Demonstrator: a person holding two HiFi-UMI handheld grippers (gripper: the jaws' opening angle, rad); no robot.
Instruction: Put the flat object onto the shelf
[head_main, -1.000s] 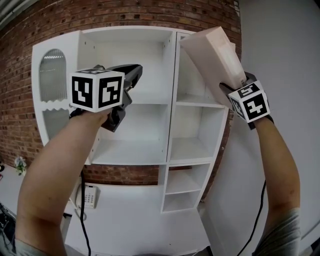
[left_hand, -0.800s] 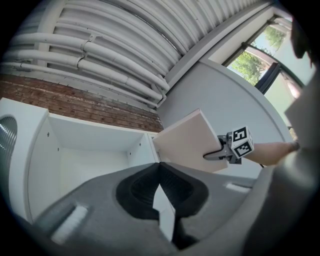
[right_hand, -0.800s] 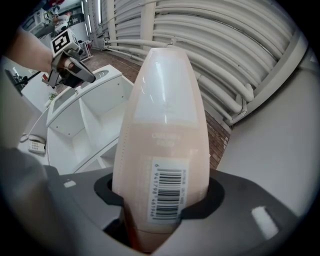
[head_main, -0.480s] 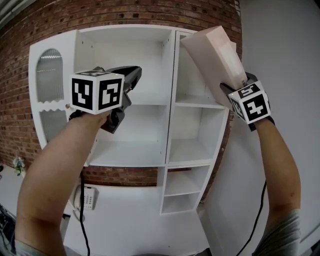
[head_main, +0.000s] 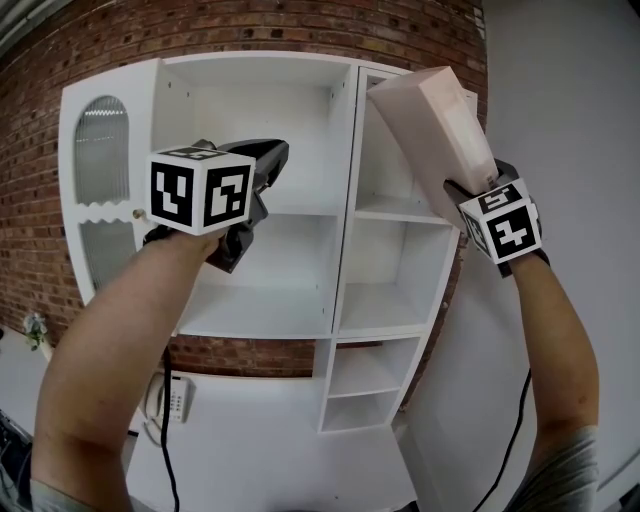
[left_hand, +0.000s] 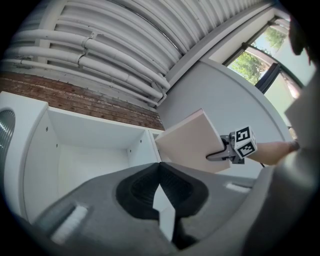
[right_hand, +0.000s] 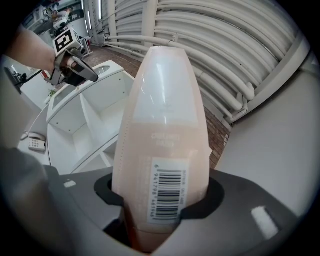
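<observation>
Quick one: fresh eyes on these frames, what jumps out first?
The flat pale pink pack, clamped in the right gripper and raised high in front of the top right corner of the white shelf unit. Next is the left gripper, shut and empty, hovering in front of the unit's left half, with a red brick wall behind.

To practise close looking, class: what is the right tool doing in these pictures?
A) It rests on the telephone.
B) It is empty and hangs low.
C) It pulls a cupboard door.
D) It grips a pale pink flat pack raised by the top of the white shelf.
D: the right tool is clamped on the flat pack, raised in front of the upper right compartment of the white shelf.
</observation>
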